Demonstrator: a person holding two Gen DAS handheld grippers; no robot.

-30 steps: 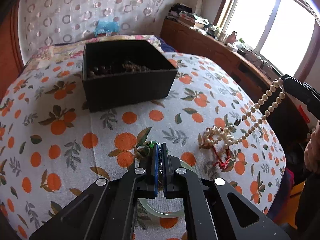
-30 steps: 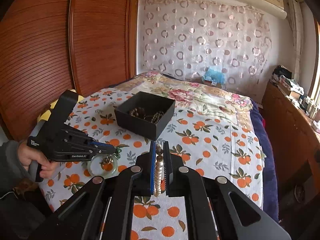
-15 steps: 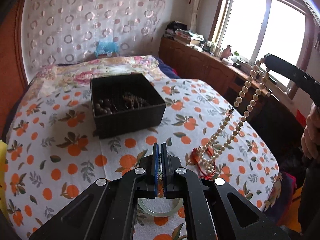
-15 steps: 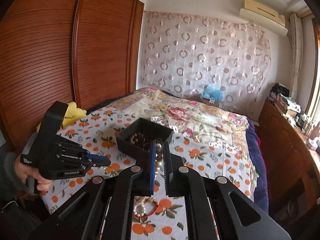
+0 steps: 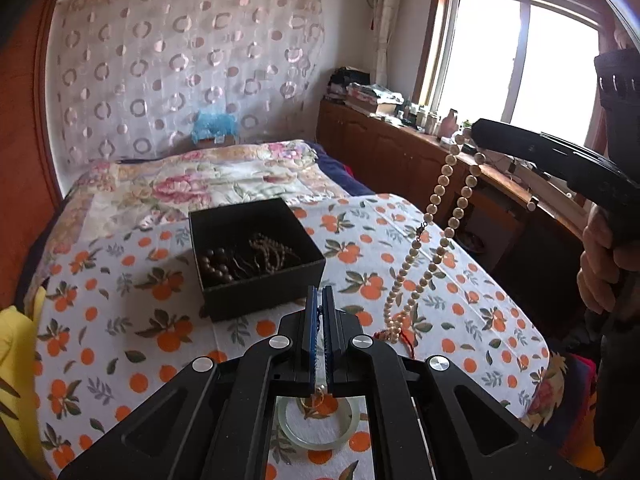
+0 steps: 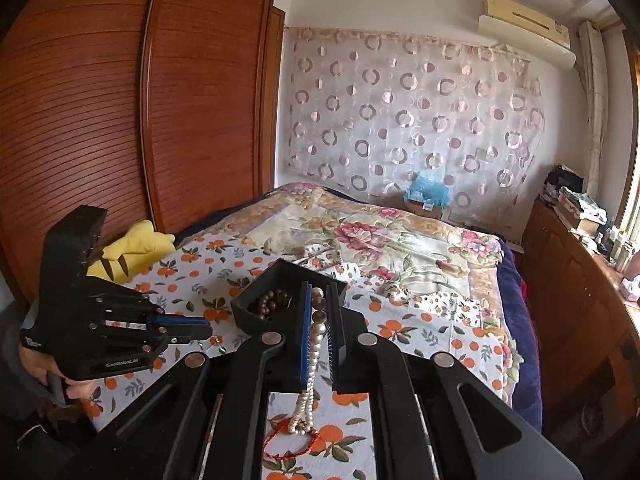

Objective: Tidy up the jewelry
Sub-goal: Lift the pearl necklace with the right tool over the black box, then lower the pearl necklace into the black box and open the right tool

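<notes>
My left gripper (image 5: 319, 294) is shut on a thin chain. Below its pads a small gold ring (image 5: 317, 398) and a pale green bangle (image 5: 316, 426) show; I cannot tell whether the bangle hangs or lies on the cloth. My right gripper (image 6: 319, 294) is shut on a pearl necklace (image 6: 316, 336). In the left wrist view that necklace (image 5: 440, 190) hangs in two strands from the right gripper (image 5: 474, 130). Its lower end rests on the orange-print cloth beside a red cord (image 6: 288, 444). A black box (image 5: 264, 292) holding dark beads sits ahead of both grippers.
A yellow plush toy (image 6: 132, 252) lies at the bed's left edge, in front of a wooden wardrobe (image 6: 120, 120). A cluttered wooden cabinet (image 5: 400, 148) runs under the window on the right. The bed's right edge drops off just past the necklace.
Both grippers have risen above the bed. The pearl necklace has been drawn up, so more of it hangs free. Both grips are unchanged.
</notes>
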